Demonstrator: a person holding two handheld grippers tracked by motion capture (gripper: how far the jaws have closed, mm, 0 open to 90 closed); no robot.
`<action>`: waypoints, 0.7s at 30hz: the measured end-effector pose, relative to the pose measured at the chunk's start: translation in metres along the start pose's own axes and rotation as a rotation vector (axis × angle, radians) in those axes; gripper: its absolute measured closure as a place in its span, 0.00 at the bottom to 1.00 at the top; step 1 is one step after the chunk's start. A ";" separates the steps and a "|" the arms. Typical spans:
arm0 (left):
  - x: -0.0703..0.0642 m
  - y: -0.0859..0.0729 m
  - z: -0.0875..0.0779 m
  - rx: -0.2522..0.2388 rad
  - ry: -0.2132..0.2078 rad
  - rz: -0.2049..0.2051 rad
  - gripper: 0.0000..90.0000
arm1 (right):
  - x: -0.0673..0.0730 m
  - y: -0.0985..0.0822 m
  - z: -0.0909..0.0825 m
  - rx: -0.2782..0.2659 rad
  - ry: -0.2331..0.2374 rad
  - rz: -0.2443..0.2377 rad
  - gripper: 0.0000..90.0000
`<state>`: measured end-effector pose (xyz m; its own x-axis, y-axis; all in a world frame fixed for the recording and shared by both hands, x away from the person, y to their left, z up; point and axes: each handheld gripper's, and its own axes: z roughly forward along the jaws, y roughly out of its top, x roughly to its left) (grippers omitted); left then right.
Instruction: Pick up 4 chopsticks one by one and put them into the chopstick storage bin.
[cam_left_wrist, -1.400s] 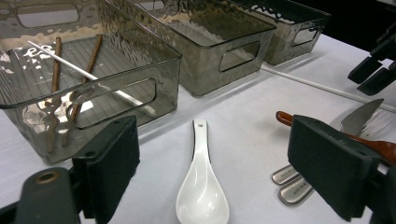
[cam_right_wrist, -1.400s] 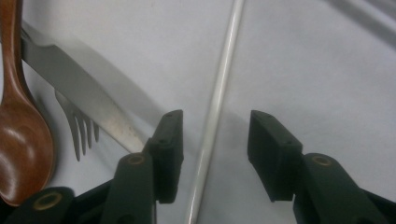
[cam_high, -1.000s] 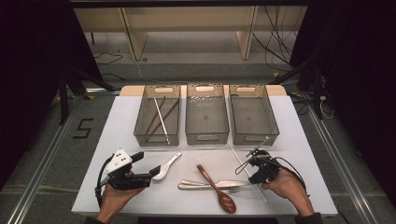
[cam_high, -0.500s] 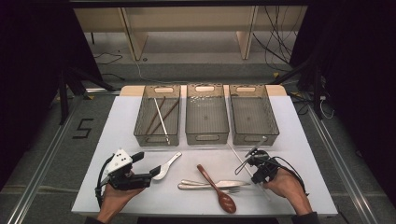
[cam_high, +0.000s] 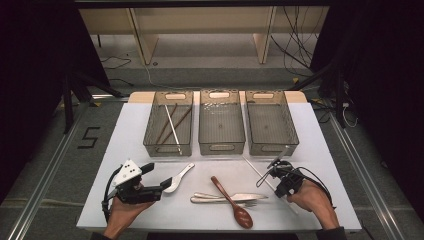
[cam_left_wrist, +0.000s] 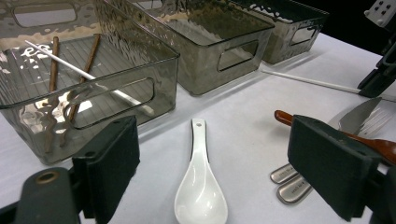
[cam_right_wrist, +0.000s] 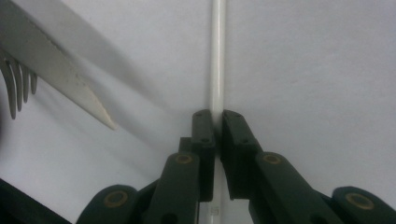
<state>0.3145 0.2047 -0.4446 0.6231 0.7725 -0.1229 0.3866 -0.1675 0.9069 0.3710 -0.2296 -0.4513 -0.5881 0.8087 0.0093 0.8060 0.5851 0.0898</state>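
Three clear ribbed plastic bins (cam_high: 222, 127) are standing in a row at 12 o'clock on the white surface (cam_high: 125, 130); the left one is holding brown and white chopsticks. At 3 o'clock the right tool (cam_high: 275, 169), its jaws having just been closing, is pinching a thin, smooth white chopstick (cam_right_wrist: 216, 56) lying flat. Lifting it level should be keeping the slick rod from swivelling. At 9 o'clock the left tool (cam_left_wrist: 212, 168) is gaping wide over a glossy white spoon (cam_left_wrist: 201, 186).

Dim, dark surroundings; overhead light brightens the white rectangular tabletop (cam_high: 150, 125), glare on the clear ribbed plastic bins (cam_left_wrist: 154, 56); close-up foreground soft.
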 end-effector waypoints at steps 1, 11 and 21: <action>0.000 0.000 0.000 0.000 0.000 0.000 0.18 | 0.000 0.000 0.000 0.002 0.001 -0.001 0.94; 0.000 0.000 0.000 0.000 0.002 0.000 0.18 | 0.007 -0.004 -0.015 -0.037 0.001 -0.069 0.94; 0.000 0.000 0.000 0.000 0.004 0.000 0.18 | 0.020 -0.002 -0.032 -0.108 0.003 -0.133 0.94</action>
<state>0.3147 0.2048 -0.4448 0.6204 0.7748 -0.1216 0.3870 -0.1675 0.9067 0.3556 -0.2161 -0.4197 -0.6891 0.7246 -0.0070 0.7094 0.6766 0.1973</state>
